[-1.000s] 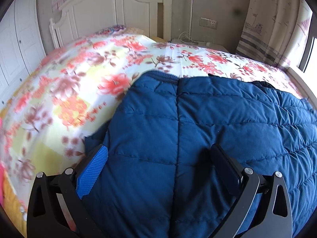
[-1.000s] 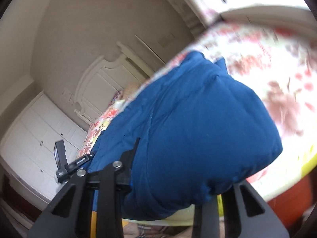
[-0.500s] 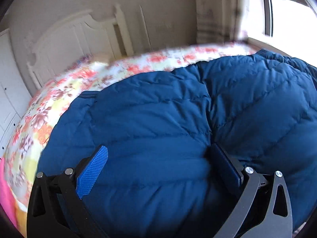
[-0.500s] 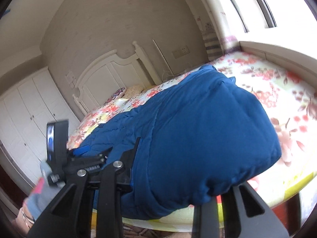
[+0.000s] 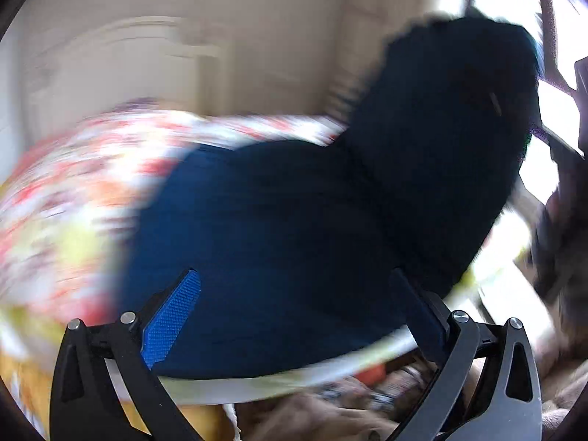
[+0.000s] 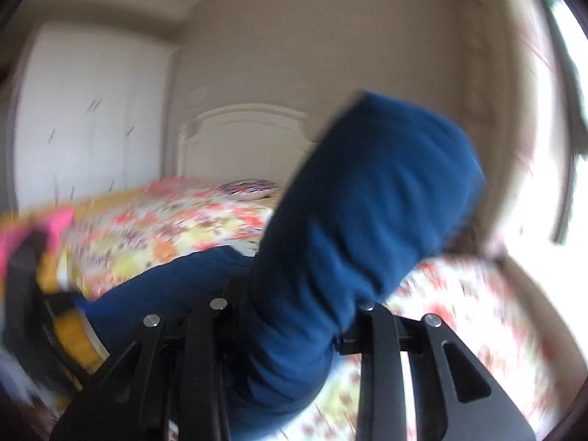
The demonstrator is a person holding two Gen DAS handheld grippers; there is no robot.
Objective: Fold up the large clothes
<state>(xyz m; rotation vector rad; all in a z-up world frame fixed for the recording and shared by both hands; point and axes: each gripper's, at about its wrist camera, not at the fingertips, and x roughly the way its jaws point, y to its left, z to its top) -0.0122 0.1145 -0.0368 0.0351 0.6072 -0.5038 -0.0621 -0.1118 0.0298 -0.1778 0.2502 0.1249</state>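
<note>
A navy blue puffer jacket (image 5: 301, 228) lies on the flowered bed (image 5: 81, 198) near its front edge; both views are motion-blurred. My left gripper (image 5: 294, 301) is open, its blue-padded fingers (image 5: 172, 316) spread over the jacket's near part without pinching it. My right gripper (image 6: 294, 316) is shut on a thick fold of the jacket (image 6: 360, 205), which rises up in a bulky column above the bed. The raised part shows as a dark mass at the right of the left wrist view (image 5: 448, 139).
A white headboard (image 6: 242, 136) stands at the far end of the bed, with a white wardrobe (image 6: 84, 110) to its left. A bright window (image 6: 551, 147) is at the right. A pink cloth (image 6: 55, 220) lies at the bed's left edge.
My right gripper has lifted its jacket fold high and swung it over. My left gripper has drawn back toward the bed's front edge, and both cameras have turned fast.
</note>
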